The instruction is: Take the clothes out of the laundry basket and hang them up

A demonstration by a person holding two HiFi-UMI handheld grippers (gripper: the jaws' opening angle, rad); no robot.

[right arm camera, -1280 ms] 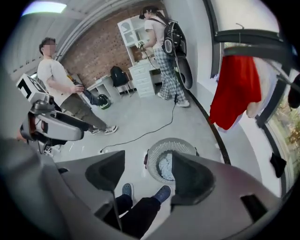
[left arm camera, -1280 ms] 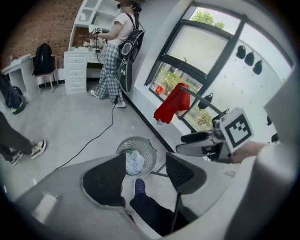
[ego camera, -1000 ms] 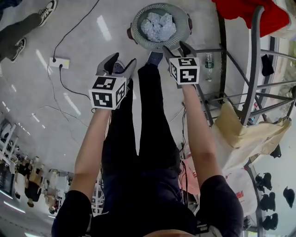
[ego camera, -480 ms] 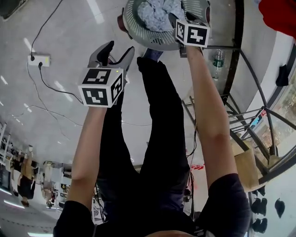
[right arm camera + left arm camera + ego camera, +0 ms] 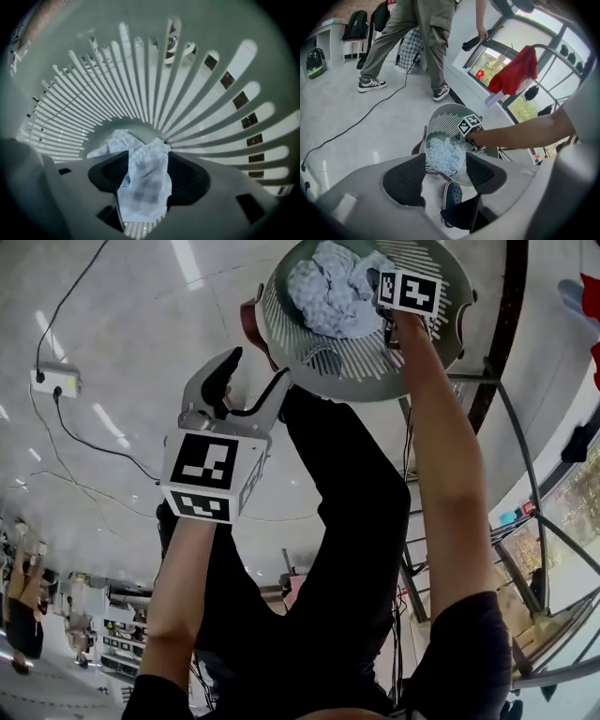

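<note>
Grey slatted laundry basket (image 5: 328,357) is sitting on the floor. Pale blue checked cloth (image 5: 333,292) is lying bunched inside it. R gripper (image 5: 145,173) is reaching down into the basket, jaws apart but just been closing, w/ cloth betw. them. L gripper (image 5: 255,371) is hovering outside the basket rim, jaws apart, nothing betw. them.

Your right gripper (image 5: 143,180) has dropped from short of the laundry basket (image 5: 441,334) down into it. Its jaws have just been closing, and the pale checked cloth (image 5: 140,187) now lies between them. Your left gripper (image 5: 255,371) has sunk too, ending close to the basket's near rim.
</note>
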